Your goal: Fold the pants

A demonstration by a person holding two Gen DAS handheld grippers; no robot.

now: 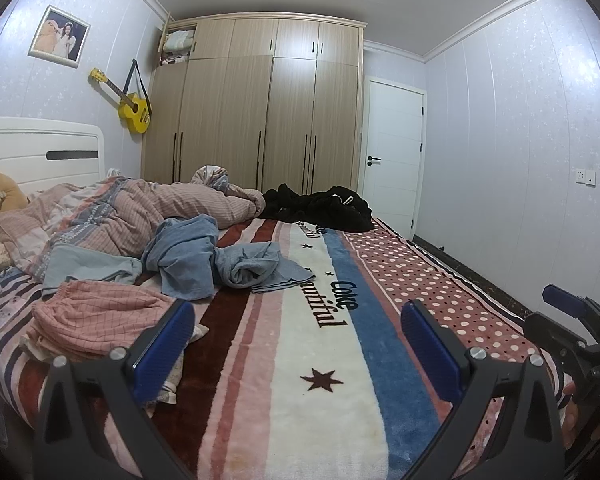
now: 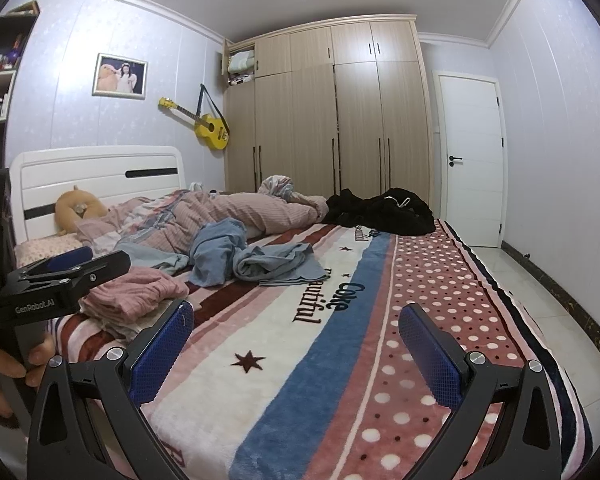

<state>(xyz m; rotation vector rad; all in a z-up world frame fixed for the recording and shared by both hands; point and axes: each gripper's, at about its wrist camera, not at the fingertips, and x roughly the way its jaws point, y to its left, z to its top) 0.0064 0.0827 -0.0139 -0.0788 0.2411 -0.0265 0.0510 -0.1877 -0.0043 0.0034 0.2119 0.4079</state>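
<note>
Crumpled blue-grey pants (image 1: 236, 260) lie in a heap mid-bed on the striped blanket (image 1: 300, 360), also in the right wrist view (image 2: 260, 260). My left gripper (image 1: 300, 336) is open and empty, held above the blanket's near part, well short of the pants. My right gripper (image 2: 296, 336) is open and empty too, over the blanket beside the left one. The right gripper shows at the left view's right edge (image 1: 568, 312); the left gripper shows at the right view's left edge (image 2: 68, 272).
Folded pink checked clothes (image 1: 96, 320) lie at near left. A second blue-grey garment (image 1: 88, 266) lies left of the pants. A rumpled pink duvet (image 1: 140, 208) and black clothing (image 1: 324, 204) lie farther back. Wardrobe (image 1: 260, 120), door (image 1: 392, 152), headboard (image 1: 40, 152).
</note>
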